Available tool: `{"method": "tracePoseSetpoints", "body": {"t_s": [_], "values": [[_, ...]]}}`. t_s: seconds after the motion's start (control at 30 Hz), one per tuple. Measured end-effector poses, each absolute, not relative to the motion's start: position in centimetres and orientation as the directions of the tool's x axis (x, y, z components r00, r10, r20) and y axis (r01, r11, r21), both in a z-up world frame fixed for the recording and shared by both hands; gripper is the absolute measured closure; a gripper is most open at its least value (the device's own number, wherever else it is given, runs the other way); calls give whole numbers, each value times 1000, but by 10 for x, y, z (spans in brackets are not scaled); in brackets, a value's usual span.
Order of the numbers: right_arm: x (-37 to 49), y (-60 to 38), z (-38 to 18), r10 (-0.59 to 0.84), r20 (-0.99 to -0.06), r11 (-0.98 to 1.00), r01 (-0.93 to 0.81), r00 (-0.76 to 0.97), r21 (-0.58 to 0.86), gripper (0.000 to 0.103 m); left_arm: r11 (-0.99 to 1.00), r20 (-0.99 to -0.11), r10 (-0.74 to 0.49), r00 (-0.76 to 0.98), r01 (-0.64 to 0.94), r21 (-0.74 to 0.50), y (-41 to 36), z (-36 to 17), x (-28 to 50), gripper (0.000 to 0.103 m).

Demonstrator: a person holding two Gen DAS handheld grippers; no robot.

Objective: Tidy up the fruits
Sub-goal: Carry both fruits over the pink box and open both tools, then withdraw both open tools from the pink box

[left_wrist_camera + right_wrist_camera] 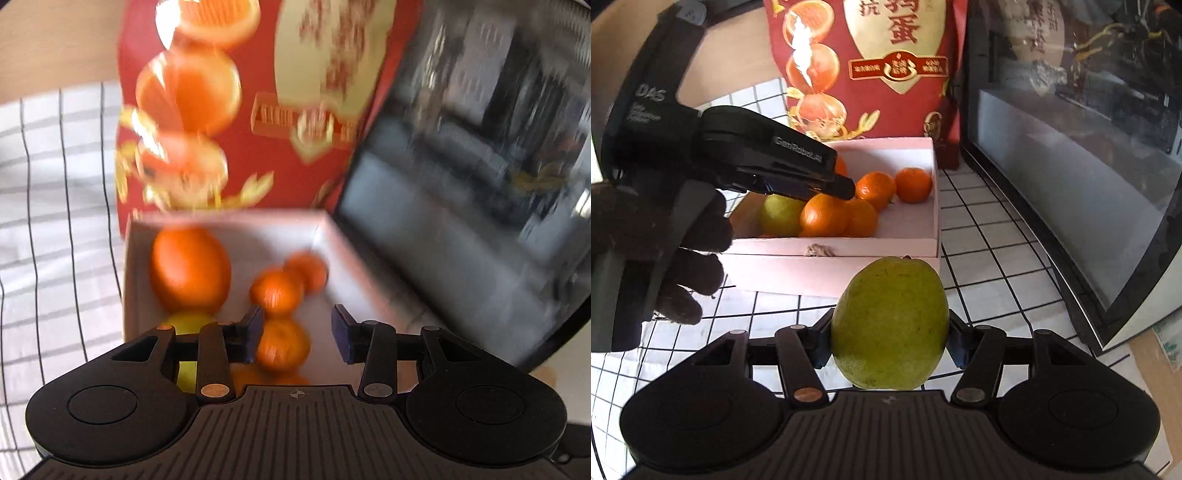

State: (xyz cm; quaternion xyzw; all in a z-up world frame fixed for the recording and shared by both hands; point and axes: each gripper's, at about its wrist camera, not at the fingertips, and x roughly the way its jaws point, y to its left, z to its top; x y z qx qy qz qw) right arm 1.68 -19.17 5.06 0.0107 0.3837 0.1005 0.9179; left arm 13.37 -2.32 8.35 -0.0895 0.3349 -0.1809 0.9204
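The right tool [890, 341] grips a green pear [890, 325]. The left tool [297, 334] hangs released over the box [834, 247], at the pear's 11 o'clock.

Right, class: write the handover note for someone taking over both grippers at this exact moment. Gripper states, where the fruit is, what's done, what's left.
Left gripper: open, empty, over the box.
Right gripper: shut on a green fruit, in front of the box, outside it.
In the box: a large orange, several small oranges and another green fruit.
Done: those fruits are boxed.
Left: put the held green fruit in the box.
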Motion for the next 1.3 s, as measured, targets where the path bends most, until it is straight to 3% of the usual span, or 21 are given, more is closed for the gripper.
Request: {"method": "tracePoseSetpoints", "body": {"t_s": [0.27,0.4,0.5,0.73,0.87,1.03,1.2,1.3], "values": [[42,-182,88,143,-720,988,-135,679,70,44,872,-583,-471,662,251,-420,33,99,95,58],[94,-168,114,175,-734,980,-190,656,64,44,915,-640,-395,659,217,-341,46,100,72,58],[139,-149,116,202,-752,969,-237,627,63,44,917,-649,-381,659,178,-358,49,87,61,58],[206,-117,64,231,-786,945,-323,573,42,44,903,-622,-226,749,-78,-422,55,53,4,58],[198,-103,58,281,-734,896,-443,618,-29,44,942,-660,-92,745,-149,-300,52,45,-14,58],[182,-93,67,313,-714,861,-504,626,-64,40,970,-672,-17,741,-150,-190,62,45,-25,58],[141,-117,102,341,-611,867,-490,715,-89,30,992,-659,-4,752,-82,-100,63,42,-27,58],[100,-132,110,341,-603,873,-481,721,-83,27,996,-660,-8,751,-49,-68,59,37,-26,58]]}}
